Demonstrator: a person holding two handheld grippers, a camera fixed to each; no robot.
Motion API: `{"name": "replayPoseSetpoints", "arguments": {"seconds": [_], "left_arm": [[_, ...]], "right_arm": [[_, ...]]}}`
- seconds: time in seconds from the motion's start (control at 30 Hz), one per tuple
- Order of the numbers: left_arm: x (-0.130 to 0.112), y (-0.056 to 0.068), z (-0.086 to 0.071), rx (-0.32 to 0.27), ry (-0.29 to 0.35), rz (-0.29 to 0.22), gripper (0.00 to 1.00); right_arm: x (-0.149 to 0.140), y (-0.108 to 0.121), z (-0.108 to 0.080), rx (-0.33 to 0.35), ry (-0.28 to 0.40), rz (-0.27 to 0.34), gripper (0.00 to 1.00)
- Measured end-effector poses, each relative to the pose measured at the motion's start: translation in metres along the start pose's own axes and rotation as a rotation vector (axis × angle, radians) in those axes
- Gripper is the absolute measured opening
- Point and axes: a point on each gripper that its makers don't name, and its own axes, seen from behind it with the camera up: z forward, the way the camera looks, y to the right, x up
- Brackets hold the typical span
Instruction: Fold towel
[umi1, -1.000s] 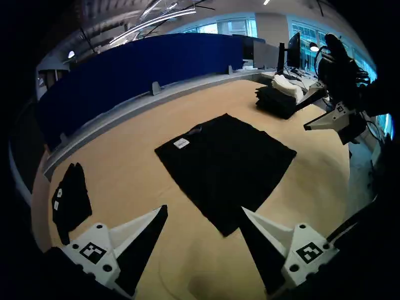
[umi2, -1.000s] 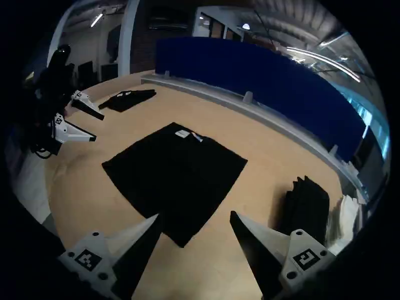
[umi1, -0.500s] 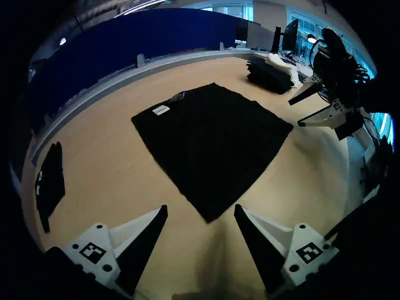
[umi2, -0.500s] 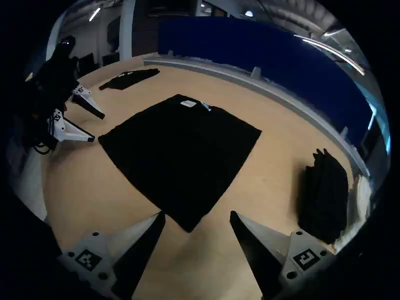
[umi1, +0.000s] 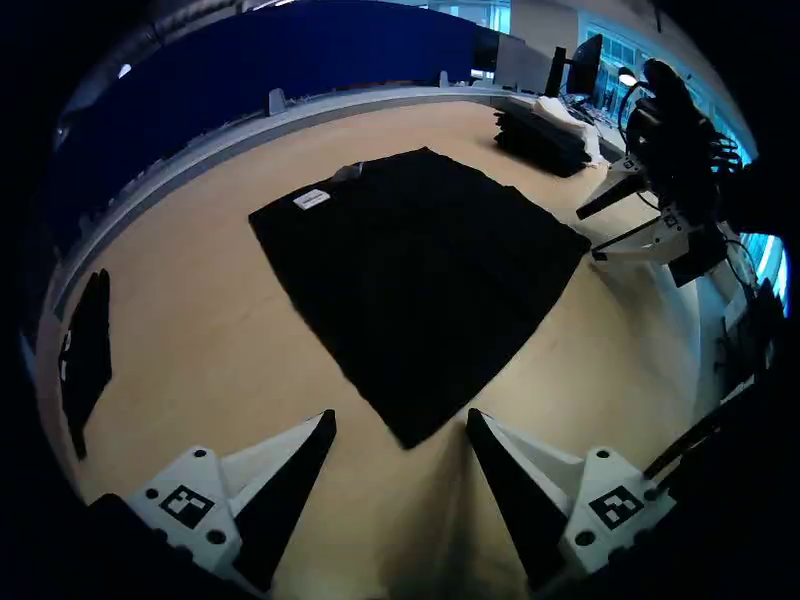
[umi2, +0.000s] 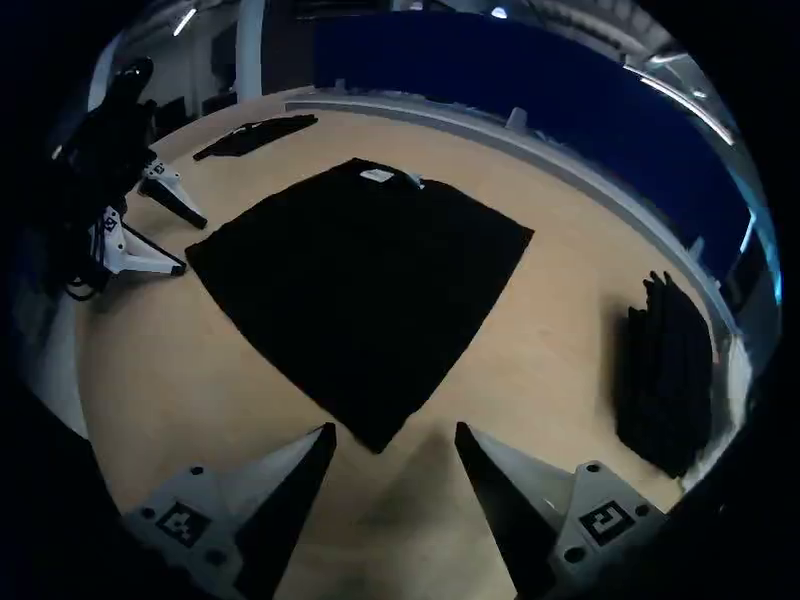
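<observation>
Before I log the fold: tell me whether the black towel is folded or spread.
Spread. The towel lies flat on the table, its corners out, no edge turned over.

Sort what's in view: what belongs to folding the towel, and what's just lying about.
For the job:
black towel, spread flat on the table
left gripper and right gripper, both open, each at a corner of it

Lying about:
stack of dark folded cloths
white cloth by that stack
small dark cloth near the table's edge
monitor
</observation>
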Motion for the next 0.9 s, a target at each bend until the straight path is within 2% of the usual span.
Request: {"name": "replayPoseSetpoints", "arguments": {"seconds": [0.07, 0.2, 0.33, 0.53, 0.6, 0.67, 0.8, 0.9], "left_arm": [[-0.001, -0.001, 0.000, 0.003, -0.004, 0.000, 0.95], [-0.004, -0.003, -0.001, 0.016, -0.013, 0.017, 0.86], [-0.004, -0.001, -0.002, 0.017, -0.021, 0.020, 0.77], [-0.005, 0.002, -0.003, 0.013, -0.038, 0.028, 0.52], [-0.006, 0.003, -0.004, 0.011, -0.045, 0.034, 0.49], [-0.005, 0.004, -0.004, 0.007, -0.050, 0.041, 0.39], [-0.006, 0.007, -0.004, 0.008, -0.060, 0.053, 0.18], [-0.005, 0.009, -0.003, 0.014, -0.063, 0.057, 0.15]], "right_arm": [[-0.002, -0.002, 0.002, 0.012, -0.003, 0.009, 0.84], [-0.002, -0.004, 0.004, 0.024, -0.005, 0.027, 0.79], [-0.002, -0.008, 0.005, 0.043, -0.008, 0.034, 0.69], [-0.001, -0.011, 0.005, 0.049, -0.009, 0.034, 0.49], [-0.001, -0.012, 0.004, 0.052, -0.010, 0.031, 0.43], [-0.001, -0.013, 0.004, 0.054, -0.012, 0.028, 0.34], [0.000, -0.014, 0.003, 0.057, -0.016, 0.023, 0.24], [0.000, -0.015, 0.003, 0.059, -0.018, 0.019, 0.21]]}}
